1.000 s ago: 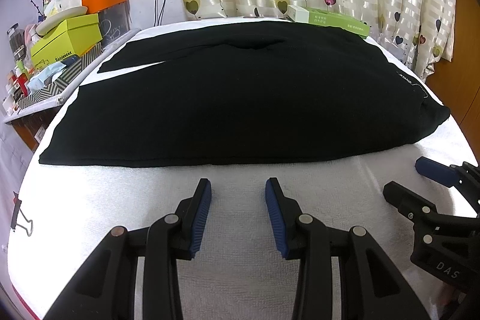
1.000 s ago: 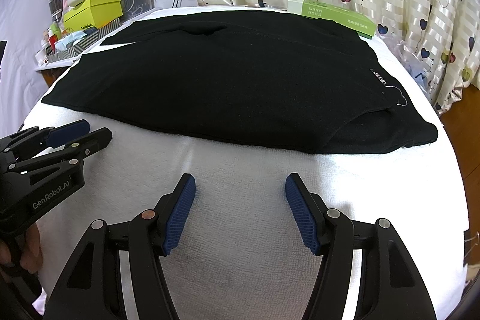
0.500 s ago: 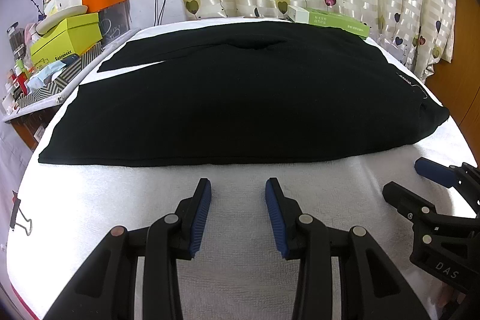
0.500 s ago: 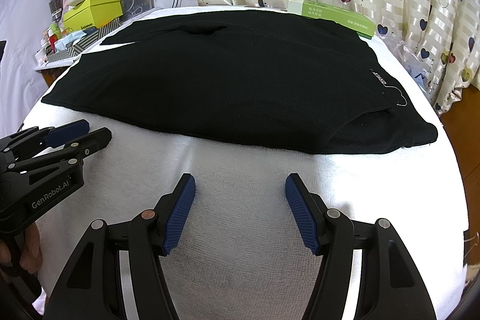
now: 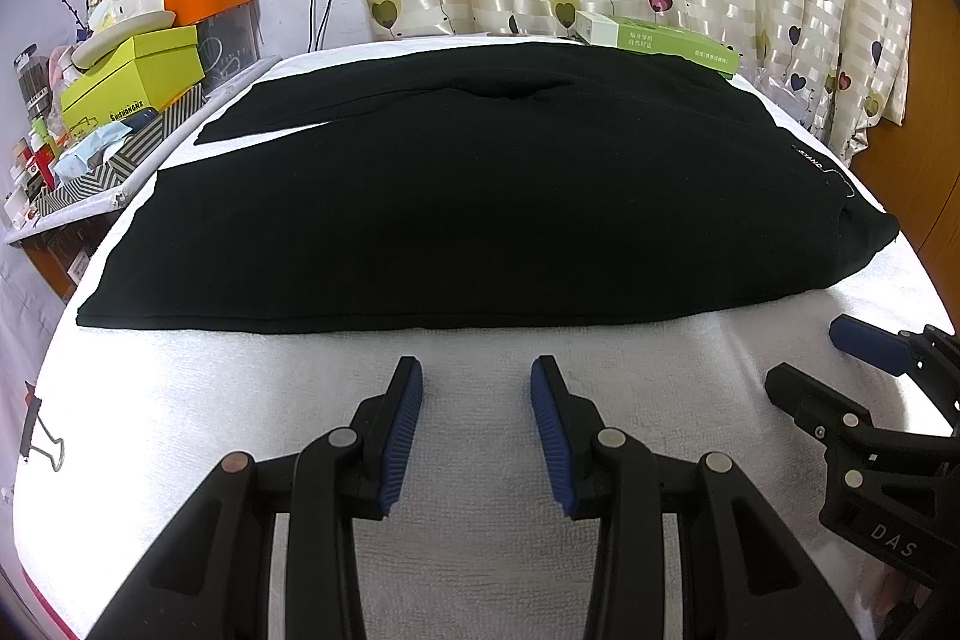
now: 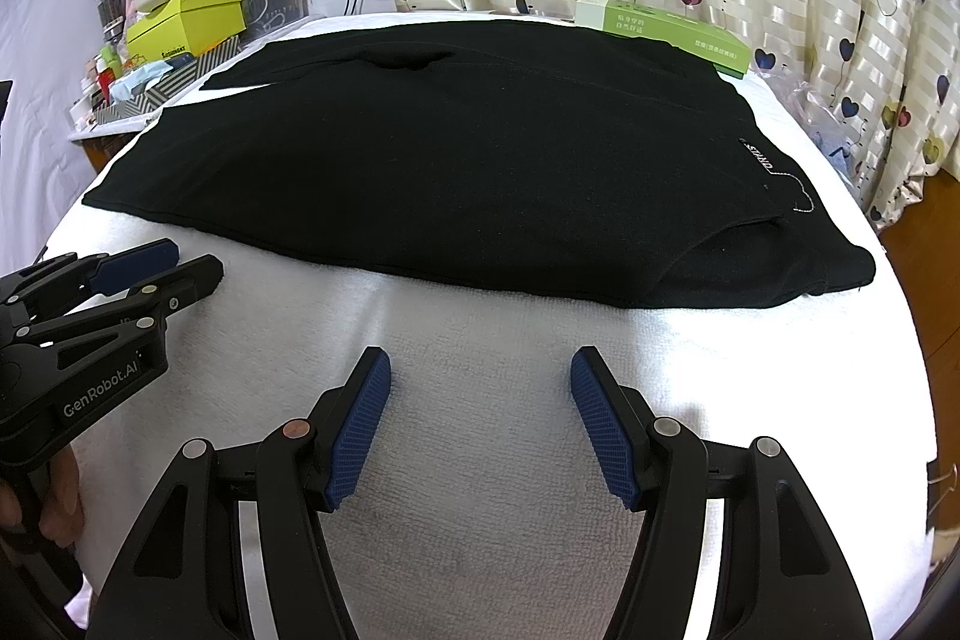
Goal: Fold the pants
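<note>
I see black pants [image 5: 480,196] spread across the towel-covered desk [image 5: 480,460]; my left tool [image 5: 477,370] and right tool [image 6: 480,361] hover apart near its front edge, empty.

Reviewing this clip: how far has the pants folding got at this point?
Done: the black pants lie flat on the white towel, apparently spread out with both legs showing at the far left, so no fold looks made yet. In hand: nothing; the left gripper and right gripper are both open over bare towel, short of the near edge. Left: every fold.
</note>
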### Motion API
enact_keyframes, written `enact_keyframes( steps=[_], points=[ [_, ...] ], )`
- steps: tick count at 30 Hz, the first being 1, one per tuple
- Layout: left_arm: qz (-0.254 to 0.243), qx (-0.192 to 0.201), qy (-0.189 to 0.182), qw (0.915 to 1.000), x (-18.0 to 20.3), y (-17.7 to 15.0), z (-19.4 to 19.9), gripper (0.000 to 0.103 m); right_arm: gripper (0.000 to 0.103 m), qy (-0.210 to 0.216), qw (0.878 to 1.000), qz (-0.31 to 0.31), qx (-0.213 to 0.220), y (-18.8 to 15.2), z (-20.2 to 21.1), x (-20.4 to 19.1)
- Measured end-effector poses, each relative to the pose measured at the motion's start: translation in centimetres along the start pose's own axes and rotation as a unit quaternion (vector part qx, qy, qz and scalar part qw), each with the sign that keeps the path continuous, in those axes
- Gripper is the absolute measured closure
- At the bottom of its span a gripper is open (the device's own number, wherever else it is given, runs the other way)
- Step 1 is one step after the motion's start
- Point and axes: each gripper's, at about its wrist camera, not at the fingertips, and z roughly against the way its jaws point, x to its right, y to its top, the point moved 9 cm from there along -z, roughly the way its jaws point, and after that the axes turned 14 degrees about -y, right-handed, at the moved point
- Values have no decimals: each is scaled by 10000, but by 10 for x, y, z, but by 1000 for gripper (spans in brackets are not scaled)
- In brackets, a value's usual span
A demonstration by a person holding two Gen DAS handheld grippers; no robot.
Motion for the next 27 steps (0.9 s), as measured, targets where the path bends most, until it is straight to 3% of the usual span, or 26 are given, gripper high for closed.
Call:
enact_keyframes(
  steps=[14,17,23,27],
  points=[
    [-38,-44,-15,10000,0,1,-1,62,40,52,9999,79,-48,0,1,0],
    [53,-153,-188,9997,-1,0,3,63,40,199,9997,146,-72,0,5,1],
    [-83,25,-400,9992,1,16,31,63,40,118,9986,417,286,21,30,-1],
    [-301,255,-322,9987,-3,39,50,63,40,64,9966,599,566,43,43,-3]
  ],
)
